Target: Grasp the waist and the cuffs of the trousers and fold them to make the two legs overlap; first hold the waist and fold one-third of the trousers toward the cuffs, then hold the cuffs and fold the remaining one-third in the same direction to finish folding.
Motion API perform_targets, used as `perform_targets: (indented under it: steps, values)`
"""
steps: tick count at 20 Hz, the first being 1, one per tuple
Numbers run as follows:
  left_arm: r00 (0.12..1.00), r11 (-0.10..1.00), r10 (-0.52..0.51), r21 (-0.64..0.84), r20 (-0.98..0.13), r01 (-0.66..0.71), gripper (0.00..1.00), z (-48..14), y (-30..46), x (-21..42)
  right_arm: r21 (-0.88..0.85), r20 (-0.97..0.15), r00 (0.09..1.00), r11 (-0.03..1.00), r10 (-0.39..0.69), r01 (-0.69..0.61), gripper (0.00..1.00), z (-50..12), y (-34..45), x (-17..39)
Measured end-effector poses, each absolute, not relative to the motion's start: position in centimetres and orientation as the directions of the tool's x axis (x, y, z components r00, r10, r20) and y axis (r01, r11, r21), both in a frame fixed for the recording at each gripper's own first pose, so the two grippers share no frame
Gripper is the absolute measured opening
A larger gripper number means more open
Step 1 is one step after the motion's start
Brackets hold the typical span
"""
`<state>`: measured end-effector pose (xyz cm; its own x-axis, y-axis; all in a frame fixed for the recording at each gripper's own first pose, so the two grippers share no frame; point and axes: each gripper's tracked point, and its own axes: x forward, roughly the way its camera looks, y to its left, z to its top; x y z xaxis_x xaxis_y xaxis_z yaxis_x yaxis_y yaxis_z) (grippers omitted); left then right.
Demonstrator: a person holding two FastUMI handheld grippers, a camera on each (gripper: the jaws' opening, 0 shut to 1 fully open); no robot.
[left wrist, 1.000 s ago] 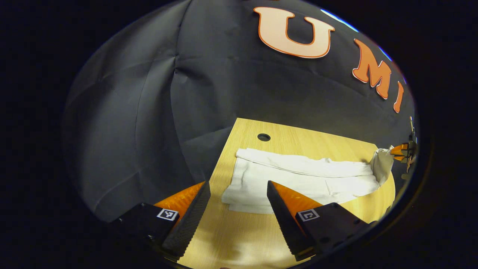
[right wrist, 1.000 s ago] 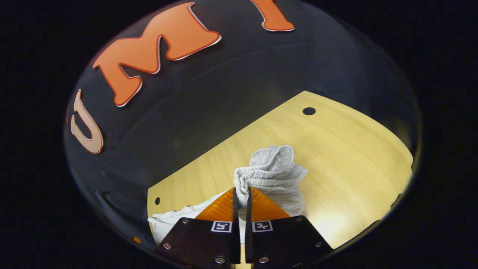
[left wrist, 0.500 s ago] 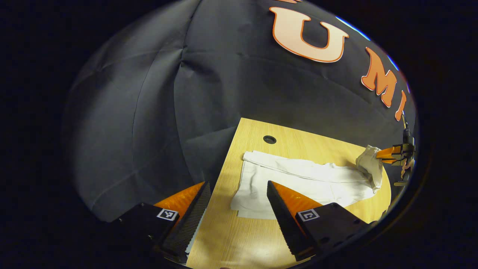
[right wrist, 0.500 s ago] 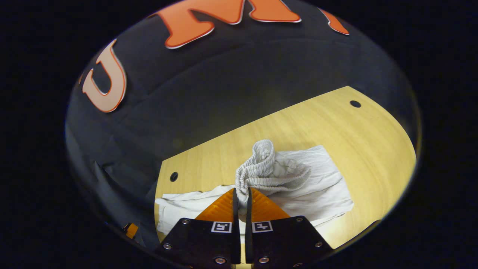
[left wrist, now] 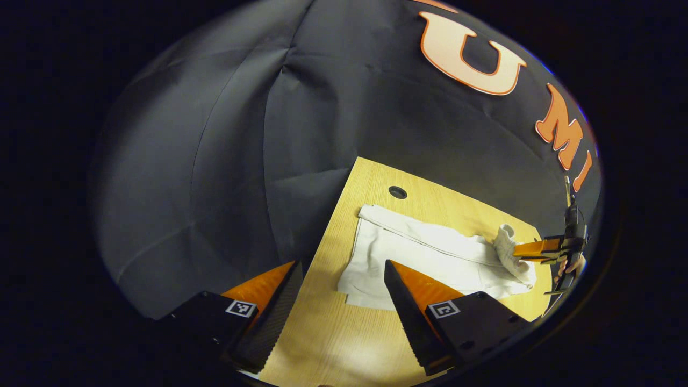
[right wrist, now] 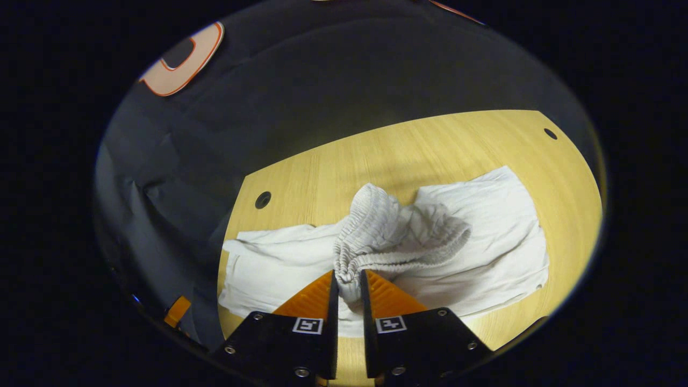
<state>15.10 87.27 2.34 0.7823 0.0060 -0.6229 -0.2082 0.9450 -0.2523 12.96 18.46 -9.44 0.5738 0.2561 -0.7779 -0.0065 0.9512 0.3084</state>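
The white trousers (right wrist: 473, 236) lie spread on the wooden desk (right wrist: 408, 156), their elastic waist (right wrist: 371, 236) bunched and lifted over the legs. The right gripper view shows that gathered waistband close up; the left gripper view shows the cuff end (left wrist: 365, 269) lying flat near me. My right tool (right wrist: 346, 282) is clamped on the waist. My left tool (left wrist: 341, 279) hangs wide apart above the desk, holding nothing.
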Motion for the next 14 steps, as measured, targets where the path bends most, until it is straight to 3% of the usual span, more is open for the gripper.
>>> perform_targets:
  steps: [1, 2, 3, 5, 6, 7, 8, 11, 14]
  values:
    - [0.779, 0.943, 0.002, -0.259, -0.626, -0.211, 1.00, 2.1, 87.2, 15.2, 0.326, -0.777, 0.565, 0.945, 0.278, -0.016, 0.18, -9.7, 18.5, 12.8]
    - [0.777, 0.939, -0.003, -0.268, -0.630, -0.213, 1.00, 1.6, 87.2, 15.1, 0.340, -0.774, 0.561, 0.940, 0.293, -0.023, 0.35, -9.9, 18.3, 12.7]
    - [0.772, 0.935, -0.017, -0.284, -0.635, -0.214, 1.00, 1.3, 87.0, 15.1, 0.340, -0.772, 0.563, 0.940, 0.294, -0.024, 0.45, -10.0, 17.9, 12.7]
    - [0.763, 0.916, -0.056, -0.336, -0.645, -0.217, 1.00, 0.9, 86.5, 14.9, 0.331, -0.769, 0.570, 0.943, 0.289, -0.033, 0.62, -10.2, 17.6, 12.4]
    - [0.758, 0.904, -0.074, -0.365, -0.648, -0.224, 1.00, 0.4, 86.1, 14.9, 0.325, -0.770, 0.572, 0.945, 0.284, -0.032, 0.64, -10.2, 17.0, 12.4]
    - [0.753, 0.889, -0.091, -0.394, -0.651, -0.233, 1.00, -0.1, 85.6, 14.9, 0.320, -0.769, 0.574, 0.947, 0.281, -0.034, 0.91, -10.2, 16.8, 12.2]
    - [0.748, 0.872, -0.109, -0.425, -0.655, -0.245, 1.00, -0.5, 85.0, 14.8, 0.314, -0.767, 0.580, 0.949, 0.274, -0.034, 0.99, -9.8, 16.6, 11.9]
    - [0.734, 0.785, -0.174, -0.543, -0.657, -0.300, 1.00, -1.2, 83.2, 14.3, 0.292, -0.763, 0.593, 0.956, 0.260, -0.044, 0.99, -9.3, 15.8, 11.7]
    - [0.728, 0.626, -0.256, -0.682, -0.636, -0.377, 1.00, -2.1, 82.0, 14.1, 0.280, -0.757, 0.601, 0.959, 0.255, -0.055, 0.99, -8.7, 14.5, 11.4]
